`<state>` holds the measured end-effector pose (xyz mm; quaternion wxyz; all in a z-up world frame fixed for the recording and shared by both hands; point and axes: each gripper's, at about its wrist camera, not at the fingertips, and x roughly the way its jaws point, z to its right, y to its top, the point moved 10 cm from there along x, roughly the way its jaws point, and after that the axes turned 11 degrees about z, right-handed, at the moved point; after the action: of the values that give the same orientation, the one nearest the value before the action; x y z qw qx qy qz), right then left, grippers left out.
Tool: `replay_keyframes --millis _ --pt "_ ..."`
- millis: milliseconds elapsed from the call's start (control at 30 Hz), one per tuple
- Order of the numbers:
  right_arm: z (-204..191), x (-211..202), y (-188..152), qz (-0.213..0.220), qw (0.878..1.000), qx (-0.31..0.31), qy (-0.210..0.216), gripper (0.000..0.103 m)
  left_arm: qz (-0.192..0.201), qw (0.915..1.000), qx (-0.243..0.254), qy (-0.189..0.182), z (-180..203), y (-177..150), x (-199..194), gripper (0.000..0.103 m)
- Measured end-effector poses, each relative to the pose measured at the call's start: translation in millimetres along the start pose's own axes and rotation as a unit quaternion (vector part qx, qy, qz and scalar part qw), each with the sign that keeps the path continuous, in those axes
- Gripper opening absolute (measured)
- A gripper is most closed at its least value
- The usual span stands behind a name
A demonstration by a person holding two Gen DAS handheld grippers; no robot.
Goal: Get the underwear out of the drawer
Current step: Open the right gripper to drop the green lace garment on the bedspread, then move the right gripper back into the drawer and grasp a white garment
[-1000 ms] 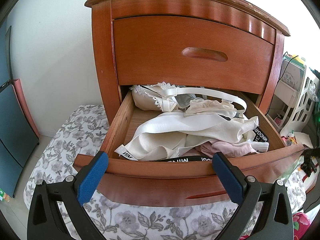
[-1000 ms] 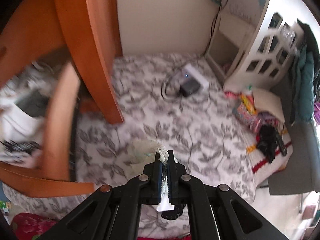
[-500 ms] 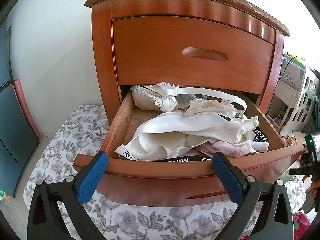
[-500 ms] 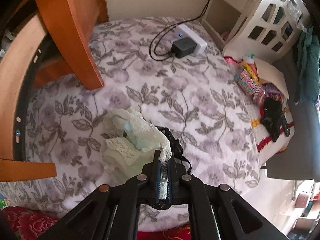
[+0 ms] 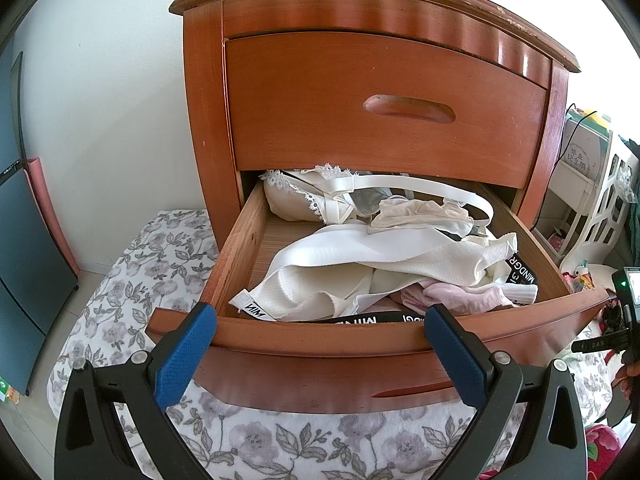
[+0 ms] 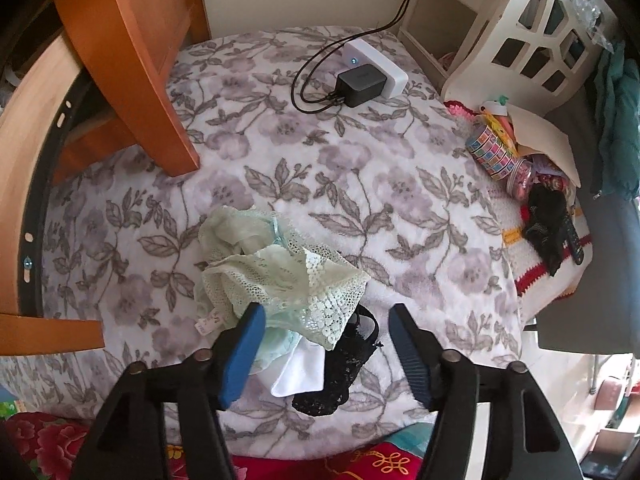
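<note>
The right gripper (image 6: 324,320) has just sprung open, releasing the green lace underwear (image 6: 280,276) onto the floral blanket (image 6: 400,200); the left gripper (image 5: 320,332) stays wide open, empty, before the drawer (image 5: 320,340).

Both views are bright daylight, pretty soft and even, with the light coming from the right side. In the left wrist view the top right corner past the nightstand (image 5: 384,120) is blown out white, and there's sheen on its curved top edge. Inside the open drawer (image 5: 320,336) the back goes shadowy. Heavy fisheye bending plus black vignette in every corner. The right wrist view is sharp, and the floral blanket (image 6: 340,168) looks a bit washed out.
</note>
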<state>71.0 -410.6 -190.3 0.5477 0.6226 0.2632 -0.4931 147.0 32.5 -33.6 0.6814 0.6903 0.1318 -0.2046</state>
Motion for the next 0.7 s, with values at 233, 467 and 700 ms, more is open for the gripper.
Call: replay_keyframes --millis 233,467,700 --pt "0.6 -2.6 -0.9 0.006 1.0 0.011 0.005 0.102 0.0 1.0 0.0 0.0 0.0 -0.2 0.0 0.103" --pt "3.3 -11.9 7.3 0.028 0.999 0.019 0.006 0.103 0.0 1.0 0.0 0.0 0.0 0.0 0.0 0.103" --pt "-0.4 -28.5 23.4 0.069 0.996 0.045 0.024 0.103 0.0 1.0 0.0 0.0 -0.1 -0.1 0.0 0.103"
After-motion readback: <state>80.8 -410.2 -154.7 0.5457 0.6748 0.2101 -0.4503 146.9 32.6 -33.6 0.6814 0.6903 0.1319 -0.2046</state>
